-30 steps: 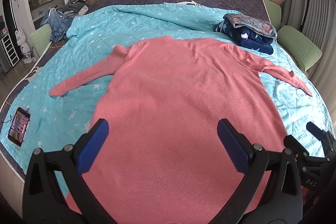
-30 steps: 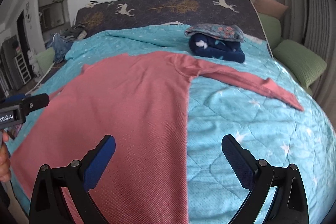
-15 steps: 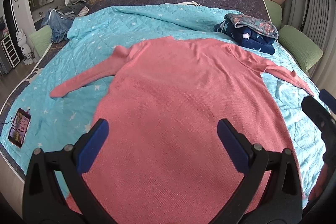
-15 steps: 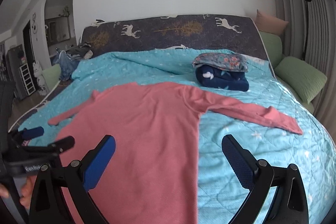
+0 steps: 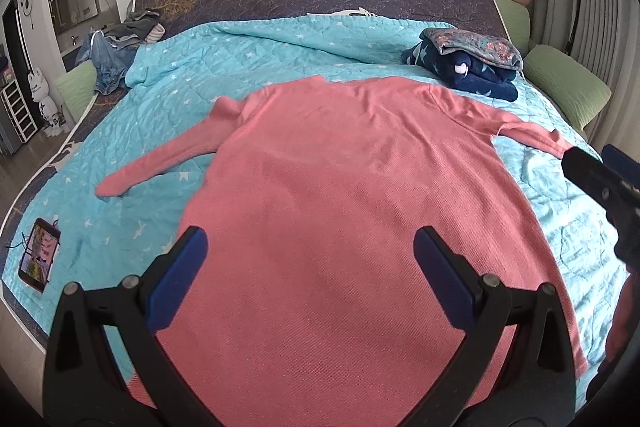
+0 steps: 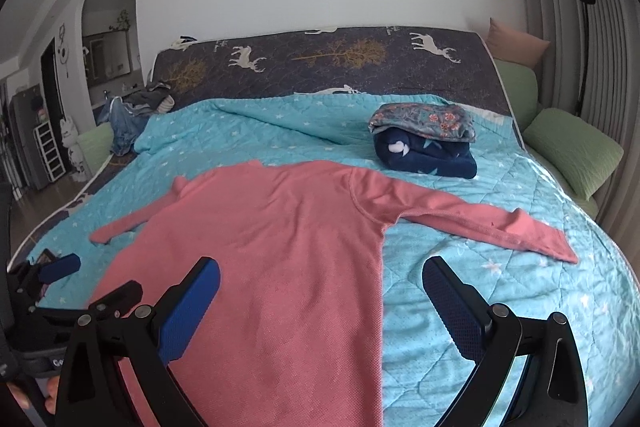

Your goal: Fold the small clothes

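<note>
Spread flat across the turquoise quilt (image 5: 248, 67), front down or up unclear: a salmon-pink long-sleeved top (image 5: 360, 207), hem toward 6 o'clock, neckline toward 12, both sleeves flung out, one toward 9 o'clock, the other toward 3. Hovering above the hem in the left wrist view: the left gripper (image 5: 310, 259), blue pads spread wide, nothing between them, no contact with the cloth visible. In the right wrist view, likewise gaping and empty: the right gripper (image 6: 320, 291), one pad over the top's right edge, the other over bare quilt. Poking in at 8 o'clock of that same view, the left gripper's black frame and blue tips; at 3 o'clock of the left view, the right gripper's dark fingertip.

At 1 o'clock from the top, near its right shoulder but apart: a folded stack (image 6: 424, 143), navy star-print piece below, grey floral piece above. At 10 o'clock on the far corner of the bed: a heap of jeans and dark clothes (image 5: 120, 51). At 8 o'clock on the quilt's edge: a phone (image 5: 39, 254), screen lit. Along 2 o'clock: green cushions (image 5: 568, 87).
</note>
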{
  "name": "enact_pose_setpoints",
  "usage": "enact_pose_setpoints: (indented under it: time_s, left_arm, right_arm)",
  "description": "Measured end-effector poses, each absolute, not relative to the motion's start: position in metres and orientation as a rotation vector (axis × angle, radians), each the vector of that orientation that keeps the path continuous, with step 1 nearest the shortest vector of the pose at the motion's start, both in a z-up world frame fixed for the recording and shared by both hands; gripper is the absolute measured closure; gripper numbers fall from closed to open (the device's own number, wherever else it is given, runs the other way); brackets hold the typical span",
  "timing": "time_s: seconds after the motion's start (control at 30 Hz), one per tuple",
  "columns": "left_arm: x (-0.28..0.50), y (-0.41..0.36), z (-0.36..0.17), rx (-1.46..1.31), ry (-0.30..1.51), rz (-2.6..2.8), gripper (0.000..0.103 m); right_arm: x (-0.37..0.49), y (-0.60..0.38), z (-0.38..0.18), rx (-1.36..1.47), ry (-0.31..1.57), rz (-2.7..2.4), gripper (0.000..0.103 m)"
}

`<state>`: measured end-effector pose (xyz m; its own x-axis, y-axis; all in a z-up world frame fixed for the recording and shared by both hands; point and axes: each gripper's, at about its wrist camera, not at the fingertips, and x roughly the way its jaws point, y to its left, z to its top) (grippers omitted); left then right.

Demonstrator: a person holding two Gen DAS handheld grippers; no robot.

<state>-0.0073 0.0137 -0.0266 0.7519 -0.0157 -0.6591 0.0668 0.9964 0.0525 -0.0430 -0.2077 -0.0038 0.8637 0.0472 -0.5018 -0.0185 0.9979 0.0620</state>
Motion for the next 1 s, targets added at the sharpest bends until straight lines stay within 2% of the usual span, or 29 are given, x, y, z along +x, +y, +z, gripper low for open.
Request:
enact_pose_setpoints:
  time_s: [1.0]
  left_arm:
    - [-0.002,0.029,-0.029,0.050,0.726,-0.034,0.001]
  right_arm:
    - [-0.034,-0.205,-0.001,0.020,0.530,0.037,0.000]
